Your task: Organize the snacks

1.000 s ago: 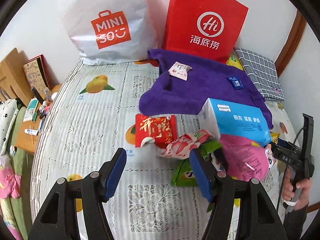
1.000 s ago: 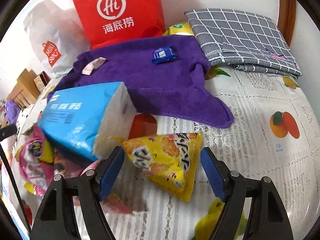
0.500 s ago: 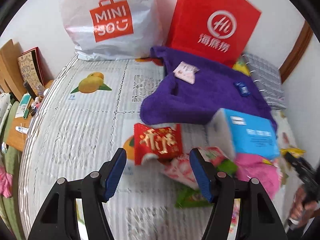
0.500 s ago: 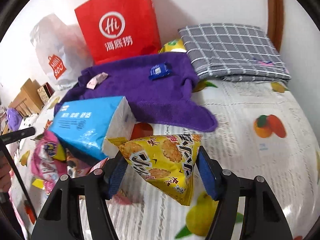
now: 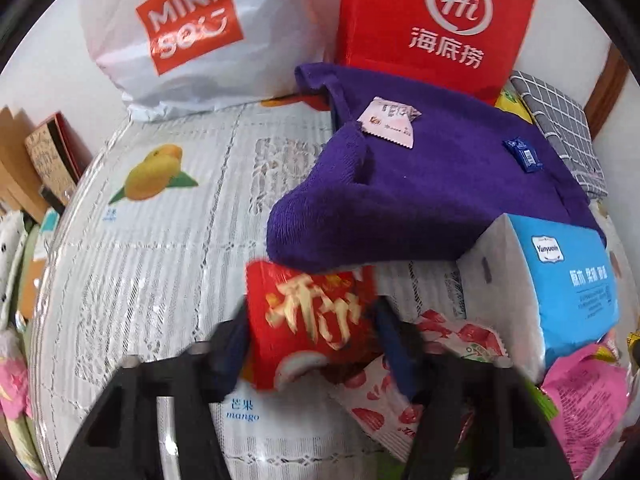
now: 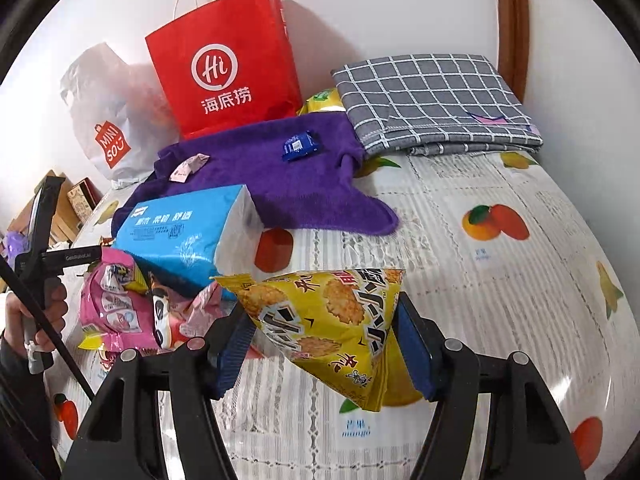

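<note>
Since the earlier frames, both grippers have gone from standing open over the pile to gripping a packet each. Left gripper [image 5: 310,338]: tilted steeply down at the table, jaws just closing, blue pads now against both sides of the red snack bag [image 5: 308,320], which lies at the near edge of the purple towel [image 5: 420,196]. Motion blur obscures the fingertips. Right gripper [image 6: 322,340]: also angled down, narrowed on the yellow cracker bag [image 6: 320,320], which hangs clear of the fruit-print tablecloth [image 6: 500,280] between the pads. A person's hand [image 6: 36,320] grips the left tool's handle at the left edge of the right view. Remaining snacks: pink packet [image 6: 112,304] and strawberry packet [image 5: 400,392] lie beside the blue tissue pack [image 6: 184,232]. Far side: red paper bag [image 6: 224,68], white plastic bag [image 5: 188,28].
</note>
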